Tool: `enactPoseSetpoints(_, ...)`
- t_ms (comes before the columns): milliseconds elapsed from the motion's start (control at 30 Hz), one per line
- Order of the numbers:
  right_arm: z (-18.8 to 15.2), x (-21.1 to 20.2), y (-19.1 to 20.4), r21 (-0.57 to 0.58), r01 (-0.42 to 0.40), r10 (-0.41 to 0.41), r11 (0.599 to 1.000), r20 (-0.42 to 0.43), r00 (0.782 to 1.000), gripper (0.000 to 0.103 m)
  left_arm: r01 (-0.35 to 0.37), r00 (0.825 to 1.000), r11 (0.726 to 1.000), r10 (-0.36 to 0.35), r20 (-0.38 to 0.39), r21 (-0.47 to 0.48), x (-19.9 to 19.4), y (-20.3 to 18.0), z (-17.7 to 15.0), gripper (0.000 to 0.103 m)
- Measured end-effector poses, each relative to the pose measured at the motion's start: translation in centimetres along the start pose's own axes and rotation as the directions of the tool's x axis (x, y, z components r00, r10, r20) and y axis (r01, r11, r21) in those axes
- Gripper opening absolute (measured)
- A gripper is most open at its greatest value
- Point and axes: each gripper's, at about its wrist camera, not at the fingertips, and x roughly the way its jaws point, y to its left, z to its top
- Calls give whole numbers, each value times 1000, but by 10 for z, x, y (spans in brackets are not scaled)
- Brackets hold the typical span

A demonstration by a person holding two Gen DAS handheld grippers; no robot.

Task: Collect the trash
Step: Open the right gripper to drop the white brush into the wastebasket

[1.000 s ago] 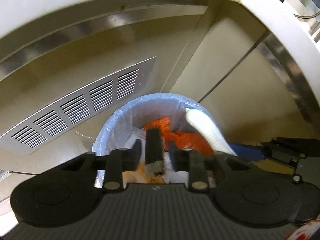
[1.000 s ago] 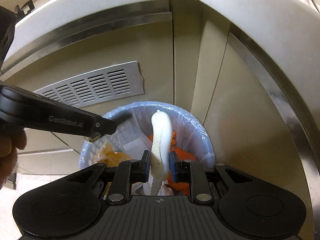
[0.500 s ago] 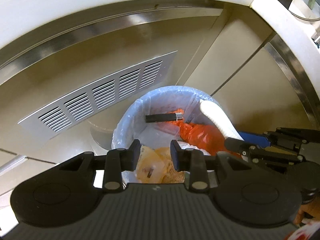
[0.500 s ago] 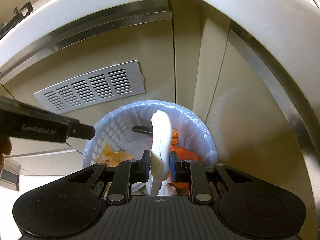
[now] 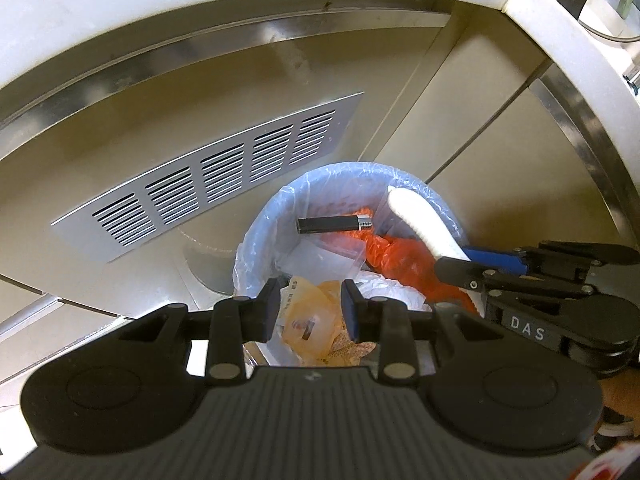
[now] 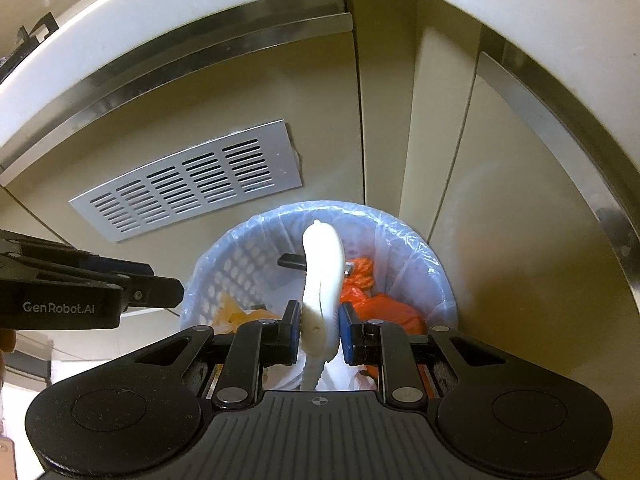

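Left wrist view: my left tongs (image 5: 309,310) sit low centre, jaws parted by a moderate gap, nothing between them, touching nothing. Through the gap: the trash bin (image 5: 256,240), a white perforated basket lined with a clear bluish bag (image 5: 340,176), frame centre. Inside it: a black lighter (image 5: 334,224) with a metal cap lying flat near the top, a crumpled orange plastic bag (image 5: 404,256) to the right, clear plastic film (image 5: 320,258) in the middle, yellowish wrappers (image 5: 308,318) at the near side. Print on the wrappers is too small to read. My right tongs (image 5: 452,266) enter from the right edge, body marked "DAS", clamped on a white curved plastic piece (image 5: 420,226) whose tip is over the bin's right rim. Louvred vent plate (image 5: 208,180) on the cabinet panel, left of centre.

Right wrist view: right tongs (image 6: 319,328) low centre, jaws closed down to the width of the white curved plastic piece (image 6: 322,276), gripping it near its lower end. It stands roughly upright, ridged along one edge, tip directly above the bin (image 6: 224,268). Lighter (image 6: 292,259) partly hidden behind it, orange bag (image 6: 384,308) right, yellow wrappers (image 6: 236,314) left. Left tongs (image 6: 160,286) come in from the left edge, body reads "GenRobot.AI", beside the bin's left rim; from here I can't tell their gap. Vent plate (image 6: 188,184) upper left of the bin.
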Motion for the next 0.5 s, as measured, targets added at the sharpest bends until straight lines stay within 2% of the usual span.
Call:
enactPoseSetpoints(133, 0, 2, 1, -1, 4, -4, 1000, -1, 1000, 20, 3, 1000, 1000, -3, 2, -2, 0, 0, 1, 33)
enactPoseSetpoints(500, 2, 8, 0, -2, 6, -6, 1000, -22, 1000, 21, -7, 1000, 1000, 7, -11, 8, 2, -3, 0, 34)
